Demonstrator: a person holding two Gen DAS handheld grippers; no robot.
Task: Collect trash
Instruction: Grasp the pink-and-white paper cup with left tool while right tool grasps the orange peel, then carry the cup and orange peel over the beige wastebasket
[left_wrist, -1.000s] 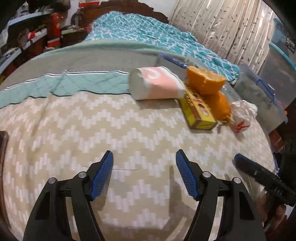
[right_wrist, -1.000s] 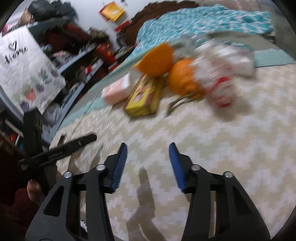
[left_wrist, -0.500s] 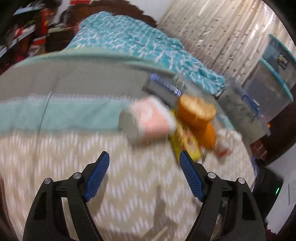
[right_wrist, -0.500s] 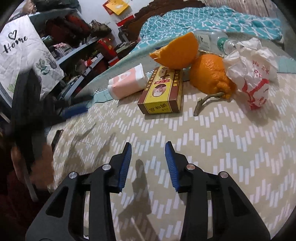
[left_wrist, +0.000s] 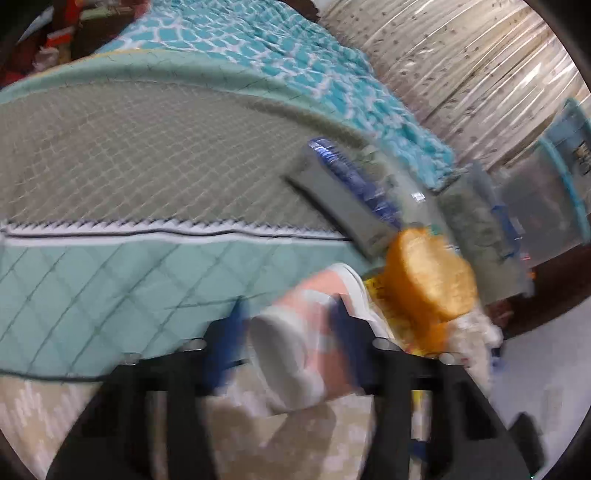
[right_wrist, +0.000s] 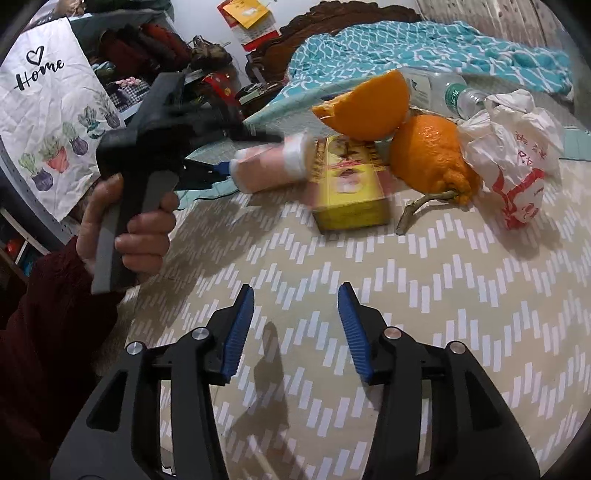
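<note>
Behind orange half (right_wrist: 369, 107), half-hidden bottle (right_wrist: 439, 92)

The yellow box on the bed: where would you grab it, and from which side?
Grip the yellow box across its two long sides near the end facing the right gripper, coming from that open side. It lies flat and narrow, and an orange half sits on its far end, so the near end is the free part.

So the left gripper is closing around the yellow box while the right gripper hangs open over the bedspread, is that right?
Not quite. The left gripper has just been closing around the pink tissue pack, not the yellow box, which lies beside it; the left wrist view shows the pack between the jaws. The right gripper does hang open over the bedspread.
</note>
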